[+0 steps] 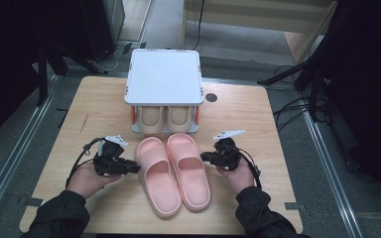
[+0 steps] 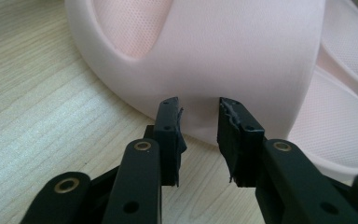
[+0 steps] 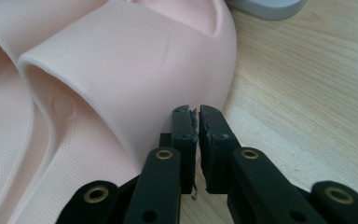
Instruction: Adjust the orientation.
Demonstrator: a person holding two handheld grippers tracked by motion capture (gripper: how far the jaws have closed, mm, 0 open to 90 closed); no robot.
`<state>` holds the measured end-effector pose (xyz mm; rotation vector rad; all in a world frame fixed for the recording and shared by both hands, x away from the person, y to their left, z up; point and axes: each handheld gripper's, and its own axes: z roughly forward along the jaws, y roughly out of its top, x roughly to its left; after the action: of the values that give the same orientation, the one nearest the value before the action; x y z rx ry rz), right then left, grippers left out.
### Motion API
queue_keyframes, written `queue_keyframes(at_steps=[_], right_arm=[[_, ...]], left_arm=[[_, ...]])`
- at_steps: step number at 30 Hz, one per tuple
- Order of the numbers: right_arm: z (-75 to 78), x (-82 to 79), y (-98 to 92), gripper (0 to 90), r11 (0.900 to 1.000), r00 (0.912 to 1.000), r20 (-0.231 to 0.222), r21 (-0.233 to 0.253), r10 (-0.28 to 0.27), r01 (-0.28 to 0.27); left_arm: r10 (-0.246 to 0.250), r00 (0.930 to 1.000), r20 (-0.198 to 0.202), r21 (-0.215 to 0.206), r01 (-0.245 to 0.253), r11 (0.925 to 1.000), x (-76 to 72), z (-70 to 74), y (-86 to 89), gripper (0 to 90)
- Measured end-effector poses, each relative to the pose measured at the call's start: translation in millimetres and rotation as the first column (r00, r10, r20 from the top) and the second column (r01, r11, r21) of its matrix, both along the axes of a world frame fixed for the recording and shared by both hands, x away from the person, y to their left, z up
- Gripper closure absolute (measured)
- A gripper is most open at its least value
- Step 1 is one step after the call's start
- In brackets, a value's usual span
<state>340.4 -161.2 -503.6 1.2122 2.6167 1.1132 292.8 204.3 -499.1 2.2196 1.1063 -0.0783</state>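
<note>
Two pink slippers lie side by side mid-table, the left slipper (image 1: 158,174) and the right slipper (image 1: 192,169), toes pointing away. My left gripper (image 1: 135,169) is at the left slipper's outer side. In the left gripper view its jaws (image 2: 199,114) stand slightly open, tips right at the strap of the left slipper (image 2: 223,56), nothing between them. My right gripper (image 1: 204,157) is at the right slipper's outer side. Its jaws (image 3: 197,117) are shut, tips against the strap wall of the right slipper (image 3: 135,70).
A small rack with a white top (image 1: 163,77) stands at the back of the wooden table (image 1: 79,114), with a beige pair of slippers (image 1: 164,117) on its lower shelf. A dark round hole (image 1: 211,97) lies right of the rack. Dark stands flank the table.
</note>
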Motion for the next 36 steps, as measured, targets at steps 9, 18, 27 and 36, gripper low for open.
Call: queue_keyframes(at_steps=[9,18,27,36], right_arm=[[18.1,-13.8,-4.2,76.1,0.994,0.9967,0.081,0.113,-0.002,-0.007],[29.2,-40.2,0.7,59.7,0.981,0.9907,0.129,0.181,0.043,-0.066],[25.7,-68.0,22.6,48.8,0.982,0.9896,0.127,0.167,0.067,-0.087],[8.0,-76.4,44.1,37.5,0.987,0.9899,0.128,0.137,0.061,-0.078]], left_arm=[[0.104,0.9928,0.059,-0.051,-0.101,0.9935,20.8,9.3,10.4,66.4],[0.120,0.9900,0.074,-0.039,-0.117,0.9923,41.3,8.6,8.3,64.7],[0.105,0.9902,0.092,-0.048,-0.101,0.9937,41.8,16.3,8.6,61.6],[0.115,0.9878,0.105,-0.049,-0.110,0.9927,40.2,20.6,14.8,59.6]])
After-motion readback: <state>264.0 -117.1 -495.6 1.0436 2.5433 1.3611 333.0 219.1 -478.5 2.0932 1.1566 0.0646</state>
